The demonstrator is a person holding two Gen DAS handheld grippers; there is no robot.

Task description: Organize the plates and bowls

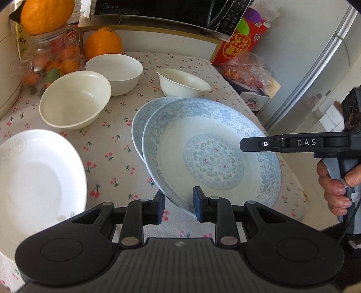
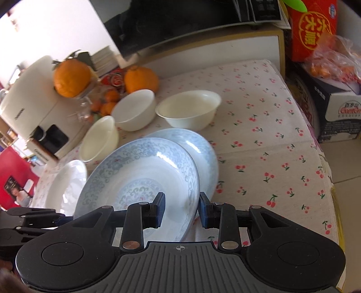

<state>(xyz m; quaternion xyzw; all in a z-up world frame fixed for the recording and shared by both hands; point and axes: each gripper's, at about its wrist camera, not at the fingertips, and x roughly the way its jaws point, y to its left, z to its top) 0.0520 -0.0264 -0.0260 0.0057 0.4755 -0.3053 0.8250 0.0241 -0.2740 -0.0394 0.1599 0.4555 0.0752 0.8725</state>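
A blue-patterned plate [image 1: 212, 155] is held tilted over a second blue-patterned plate [image 1: 144, 112] on the cherry-print table. My left gripper [image 1: 178, 207] has its jaws around the upper plate's near rim with gaps showing. My right gripper [image 2: 181, 209] straddles the same plate's right rim [image 2: 144, 180], jaws apart; from the left wrist view its fingers [image 1: 266, 144] reach over the plate's right side. The lower plate [image 2: 198, 148] also shows behind. Three white bowls [image 1: 74, 99] [image 1: 115, 72] [image 1: 182, 82] stand behind. A white plate [image 1: 38, 180] lies at the left.
A glass jar of oranges [image 1: 49, 58], large oranges [image 1: 102, 42], a microwave [image 1: 162, 9] and a red box [image 1: 239, 45] line the back. A white appliance [image 2: 38, 108] stands at the left. The table edge [image 2: 325, 162] drops off on the right, boxes [image 2: 338, 112] beside it.
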